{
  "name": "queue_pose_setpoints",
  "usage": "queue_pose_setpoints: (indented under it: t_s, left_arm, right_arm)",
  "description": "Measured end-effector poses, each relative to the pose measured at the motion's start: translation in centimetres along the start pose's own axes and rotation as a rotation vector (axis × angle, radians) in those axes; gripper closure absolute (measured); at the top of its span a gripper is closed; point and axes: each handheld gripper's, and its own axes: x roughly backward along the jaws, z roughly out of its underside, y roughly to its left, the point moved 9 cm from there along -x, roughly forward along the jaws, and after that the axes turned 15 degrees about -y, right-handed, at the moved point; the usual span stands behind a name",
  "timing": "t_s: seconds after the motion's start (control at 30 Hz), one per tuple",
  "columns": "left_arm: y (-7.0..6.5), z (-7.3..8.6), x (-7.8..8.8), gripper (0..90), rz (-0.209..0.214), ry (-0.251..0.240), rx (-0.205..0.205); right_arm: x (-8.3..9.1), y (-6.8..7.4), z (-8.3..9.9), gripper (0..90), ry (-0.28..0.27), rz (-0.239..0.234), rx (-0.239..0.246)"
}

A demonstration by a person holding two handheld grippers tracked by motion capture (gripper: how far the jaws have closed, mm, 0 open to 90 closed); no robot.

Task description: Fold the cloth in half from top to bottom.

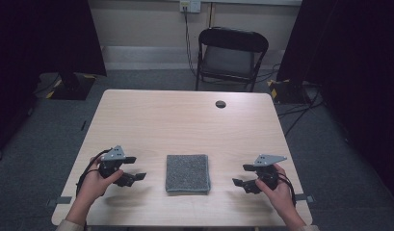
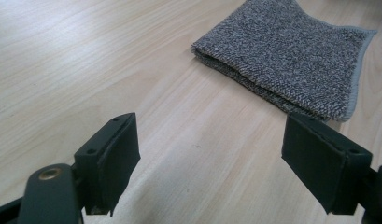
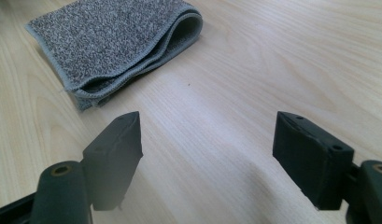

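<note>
Left claw [image 1: 135,168]: held just above the tabletop in the person's left hand [image 1: 96,185], jaws spread wide with nothing between them.
Right claw [image 1: 242,174]: same deal on the other side, in the right hand [image 1: 276,190], jaws wide apart and empty, pointing in toward the left claw.
Towel [image 1: 187,173]: a folded grey towel lying flat between the two claws, near each but touching neither. From the left claw it sits ahead and off to the right [image 2: 284,60]; from the right claw it's ahead and to the left, layered edges facing it [image 3: 116,46].
Tabletop [image 1: 185,120]: light wood, bare beyond the claws apart from a small round dark hole [image 1: 220,104] near the far edge.
Chair [image 1: 230,57]: black folding one, past the far edge of the tabletop.
</note>
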Motion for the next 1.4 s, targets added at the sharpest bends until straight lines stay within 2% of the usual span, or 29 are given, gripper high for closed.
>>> queue_pose_setpoints:
  t_s: [0.5, 0.8, 1.03, 1.4]
  left_arm:
    - [1.2, 0.4, 1.3, 18.6, -0.033, -0.005, 0.013]
    - [1.9, 0.8, 1.8, 18.5, -0.051, 0.010, -0.007]
    - [2.6, 1.3, 2.2, 18.6, -0.071, 0.010, -0.001]
    - [3.0, 1.8, 2.6, 18.6, -0.079, 0.013, 0.003]
  right_arm:
    - [1.2, -1.0, 0.5, 23.7, -0.003, 0.026, -0.007]
    - [1.6, -1.5, 1.1, 23.8, 0.007, 0.037, -0.008]
    - [2.0, -2.3, 1.8, 24.0, 0.014, 0.055, -0.010]
    - [2.8, -3.3, 2.7, 24.0, 0.020, 0.077, -0.022]
